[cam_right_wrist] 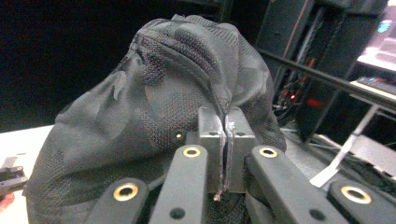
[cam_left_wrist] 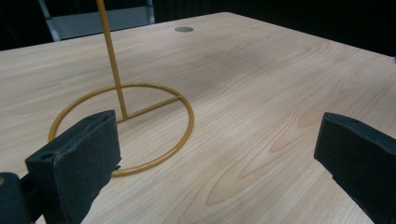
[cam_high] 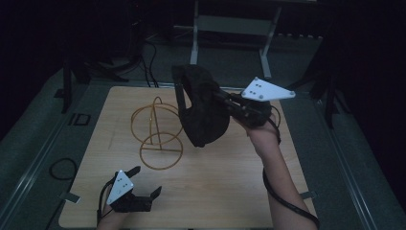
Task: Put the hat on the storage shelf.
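Note:
A dark mesh cap (cam_high: 203,112) hangs above the middle of the wooden table (cam_high: 215,187), just right of a gold wire stand (cam_high: 158,132). My right gripper (cam_high: 222,99) reaches in from the right and is shut on the cap's fabric. In the right gripper view the two pads (cam_right_wrist: 225,121) pinch a fold of the cap (cam_right_wrist: 154,102), which hides most of what lies beyond. My left gripper (cam_high: 145,181) rests low near the table's front left with its jaws wide apart and nothing between them. In the left gripper view its jaws (cam_left_wrist: 217,135) frame the stand's base ring and pole (cam_left_wrist: 113,60).
A grey metal frame (cam_high: 230,24) stands on the floor beyond the table's far edge. Cables lie on the floor at the left (cam_high: 62,168). A round grommet (cam_left_wrist: 184,29) sits in the tabletop far from the left gripper. Dark surroundings ring the table.

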Motion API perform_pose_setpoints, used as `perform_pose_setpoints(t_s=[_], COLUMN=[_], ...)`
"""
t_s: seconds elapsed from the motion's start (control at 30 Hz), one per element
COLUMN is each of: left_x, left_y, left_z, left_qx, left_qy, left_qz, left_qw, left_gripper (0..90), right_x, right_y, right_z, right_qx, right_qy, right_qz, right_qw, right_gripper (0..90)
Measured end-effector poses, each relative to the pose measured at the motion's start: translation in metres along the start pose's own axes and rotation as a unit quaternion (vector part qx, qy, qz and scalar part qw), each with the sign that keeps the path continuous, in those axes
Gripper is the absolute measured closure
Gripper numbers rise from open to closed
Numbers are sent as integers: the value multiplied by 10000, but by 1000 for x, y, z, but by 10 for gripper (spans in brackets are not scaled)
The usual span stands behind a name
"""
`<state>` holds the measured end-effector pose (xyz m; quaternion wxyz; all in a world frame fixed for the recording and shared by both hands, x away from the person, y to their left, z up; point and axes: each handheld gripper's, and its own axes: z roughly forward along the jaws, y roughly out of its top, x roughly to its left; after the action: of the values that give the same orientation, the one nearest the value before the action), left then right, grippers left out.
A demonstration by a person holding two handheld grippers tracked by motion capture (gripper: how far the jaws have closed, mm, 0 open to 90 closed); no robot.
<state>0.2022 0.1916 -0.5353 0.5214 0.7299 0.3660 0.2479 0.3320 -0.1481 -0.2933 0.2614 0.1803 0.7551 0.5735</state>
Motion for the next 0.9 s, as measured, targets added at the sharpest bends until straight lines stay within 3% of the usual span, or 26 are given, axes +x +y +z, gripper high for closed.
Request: perform_pose_setpoints(t_s=[0.13,0.27,0.5,0.9], left_x=[0,3,5,3], left_y=[-1,-4,-9,-9], left_z=[-1,-2,0,1], left_qx=[-35,-48,-28,-32], left_qy=[98,128,148,219], left_qz=[134,53,-44,15], left_qw=[9999,9999,9999,9998], left_gripper=[8,9,9,8], right_x=[7,18,31,43], right_y=[2,0,-7,-12], right_z=[21,45,75,109], right_qx=[132,313,578,800], right_qy=[171,465,754,969], right_qz=[-8,-7,-6,144], right_qw=[9998,9984,9955,9920], right_gripper=[880,880,879,877])
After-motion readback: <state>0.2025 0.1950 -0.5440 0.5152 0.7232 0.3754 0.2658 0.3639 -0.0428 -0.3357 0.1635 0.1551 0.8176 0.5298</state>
